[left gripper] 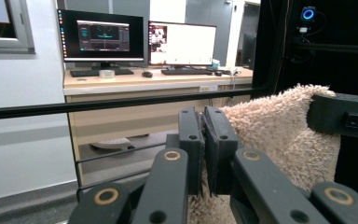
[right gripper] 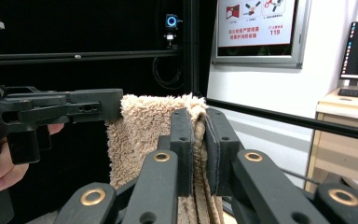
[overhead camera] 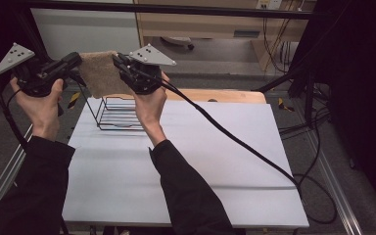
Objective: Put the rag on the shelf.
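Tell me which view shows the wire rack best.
The high view: the wire rack stands whole on the white table, below the beige towel. The gripper views look along their fingers at the towel, not down at it.

A lab: desk monitors [left gripper: 140, 39], framed camera rig [left gripper: 308, 14]

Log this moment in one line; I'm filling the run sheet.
left tool: shut on towel | right tool: shut on towel | towel: held up above wire rack
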